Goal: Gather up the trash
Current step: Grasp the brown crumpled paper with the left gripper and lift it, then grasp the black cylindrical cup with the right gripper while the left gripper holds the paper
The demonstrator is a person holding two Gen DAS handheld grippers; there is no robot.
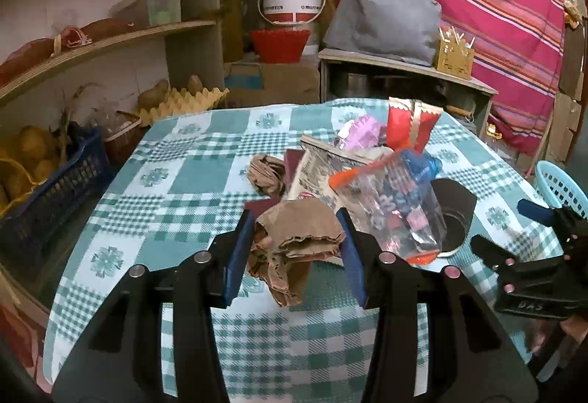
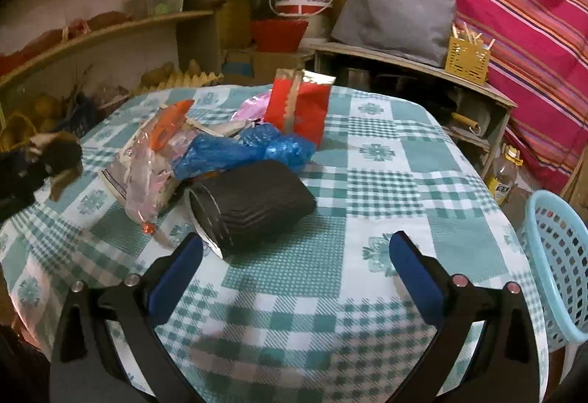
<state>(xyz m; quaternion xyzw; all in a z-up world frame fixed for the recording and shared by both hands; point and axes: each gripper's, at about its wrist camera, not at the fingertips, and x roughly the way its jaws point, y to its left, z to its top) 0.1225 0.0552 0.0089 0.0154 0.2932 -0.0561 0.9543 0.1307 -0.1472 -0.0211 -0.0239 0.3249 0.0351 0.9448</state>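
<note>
The left gripper point(image 1: 296, 237) is clamped on a crumpled piece of brown cardboard point(image 1: 294, 234), its blue pads pressing both sides and the piece lifted clear of the checked tablecloth point(image 1: 154, 219). Far left of the table, shelves hold potatoes in a blue crate point(image 1: 55, 182) and an egg tray point(image 1: 183, 101). On the cloth beyond the held piece lies another brown paper wad point(image 1: 266, 173), then a heap of trash: a newspaper-like wrapper point(image 1: 312, 164), a clear plastic bag with orange trim point(image 1: 393, 208), a pink foil wrapper point(image 1: 362, 132), a blue plastic bag point(image 2: 242, 149) and a red packet point(image 2: 299, 109) standing at the far side. A black ribbed cup point(image 2: 253, 208) lies on its side just right of the heap, near the right gripper point(image 2: 296, 256), whose jaws stand wide apart with nothing between them, low over the cloth. At the far right edge, beside the table, stands a light blue basket point(image 2: 558, 256)
</note>
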